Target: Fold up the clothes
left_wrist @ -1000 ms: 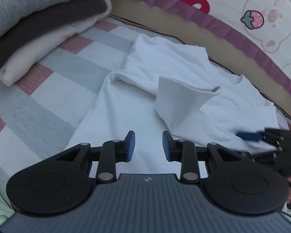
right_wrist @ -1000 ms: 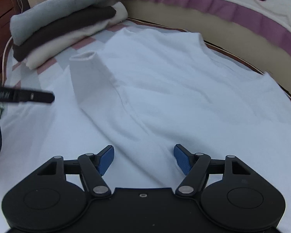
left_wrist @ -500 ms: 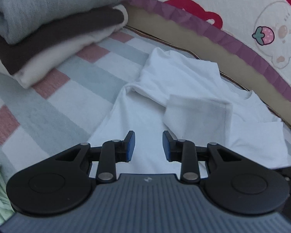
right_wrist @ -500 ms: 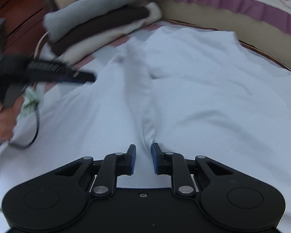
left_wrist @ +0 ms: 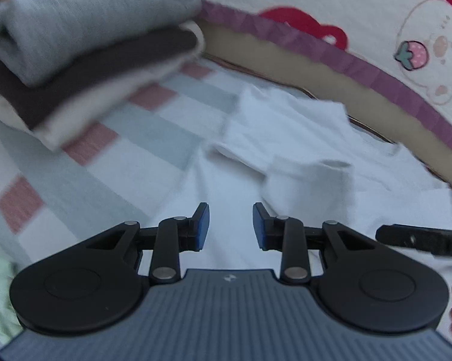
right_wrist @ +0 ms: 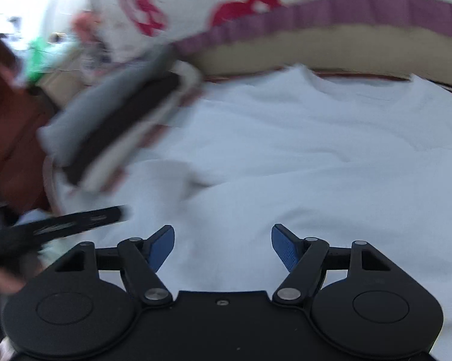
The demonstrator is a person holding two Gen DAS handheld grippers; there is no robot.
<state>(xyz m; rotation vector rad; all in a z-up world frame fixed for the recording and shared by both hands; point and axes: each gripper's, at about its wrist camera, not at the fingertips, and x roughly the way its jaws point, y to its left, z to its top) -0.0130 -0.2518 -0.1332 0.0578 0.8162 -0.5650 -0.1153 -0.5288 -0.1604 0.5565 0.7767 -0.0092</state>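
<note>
Both grippers have their jaws apart and empty. Left gripper (left_wrist: 231,225) hovers over the near edge of a white T-shirt (left_wrist: 301,150); right gripper (right_wrist: 222,248) hovers wide open above the shirt's body. One sleeve (left_wrist: 310,183) lies folded onto the shirt. Left of the shirt, on a striped blanket (left_wrist: 84,174), sits a stack of folded clothes (left_wrist: 84,48). Behind the shirt runs a purple-edged quilt (left_wrist: 376,24).

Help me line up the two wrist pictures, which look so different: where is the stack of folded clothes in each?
Left wrist: the stack of folded clothes fills the upper left, grey on top, on the striped blanket.
Right wrist: the stack lies left of centre, blurred and tilted.
Shared landmark: the purple trim.
</note>
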